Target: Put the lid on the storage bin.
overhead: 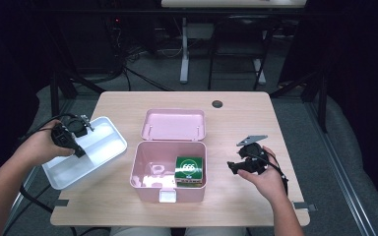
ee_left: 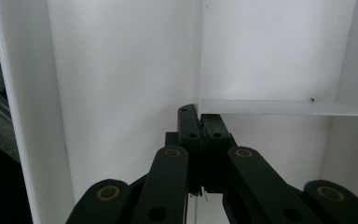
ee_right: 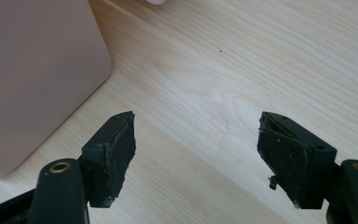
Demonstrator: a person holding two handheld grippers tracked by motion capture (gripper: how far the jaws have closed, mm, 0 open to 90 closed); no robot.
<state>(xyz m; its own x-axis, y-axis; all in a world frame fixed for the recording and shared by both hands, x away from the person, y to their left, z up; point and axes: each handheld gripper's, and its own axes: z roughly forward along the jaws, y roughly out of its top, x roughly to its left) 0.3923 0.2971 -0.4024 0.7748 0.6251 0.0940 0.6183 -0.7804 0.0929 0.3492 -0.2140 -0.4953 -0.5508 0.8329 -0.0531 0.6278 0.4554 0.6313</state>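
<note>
Left hand-held gripper (overhead: 80, 152) has its jaws pressed together on a thin divider wall of the white tray insert (overhead: 109, 135), pinched right at a divider junction in the left gripper view, tray tilted with its near-left end down at the surface (overhead: 246, 118) edge and its long axis running diagonally up toward the pink box (overhead: 141, 162). The box lies to the tray's right, lid open, a green carton (overhead: 190, 171) in its right half, so the carry looks like a short rightward move. Right hand-held gripper (overhead: 233, 168) is farther right, jaws spread over bare wood, pointing at the box's side.
</note>
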